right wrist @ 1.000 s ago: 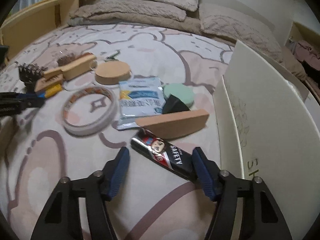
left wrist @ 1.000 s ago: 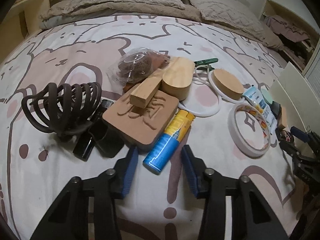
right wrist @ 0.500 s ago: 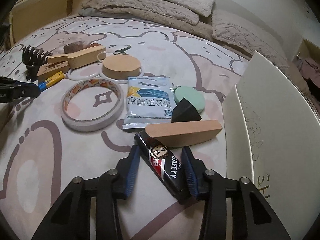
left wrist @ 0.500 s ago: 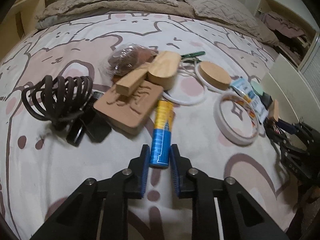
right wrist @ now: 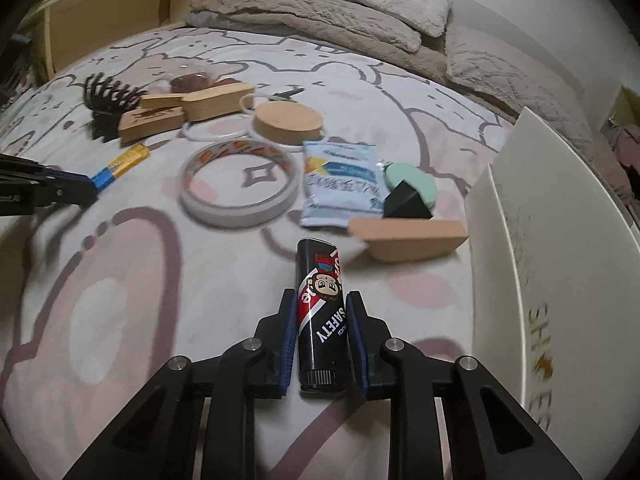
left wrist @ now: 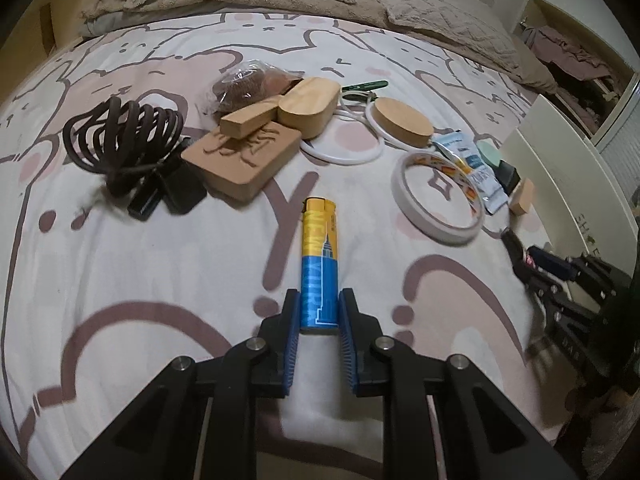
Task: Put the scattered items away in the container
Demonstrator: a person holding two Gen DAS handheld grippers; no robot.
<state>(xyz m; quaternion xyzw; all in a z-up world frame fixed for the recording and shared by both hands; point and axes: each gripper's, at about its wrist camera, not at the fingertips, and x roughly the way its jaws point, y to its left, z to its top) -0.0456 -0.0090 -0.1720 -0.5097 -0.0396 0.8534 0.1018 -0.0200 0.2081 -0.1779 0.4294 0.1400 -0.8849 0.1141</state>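
grippers pinch lighters: left gripper point(left wrist: 319, 312) the yellow-blue lighter point(left wrist: 319, 264), right gripper point(right wrist: 321, 322) the black lighter point(right wrist: 320, 312).

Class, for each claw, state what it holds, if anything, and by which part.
Left claw: the yellow-and-blue lighter, by its blue bottom end. Right claw: the black lighter, by its lower half.

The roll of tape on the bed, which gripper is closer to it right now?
Hard to call. The left gripper, holding the yellow-blue lighter, sits left of the tape roll; the right gripper, holding the black lighter, sits right of it.
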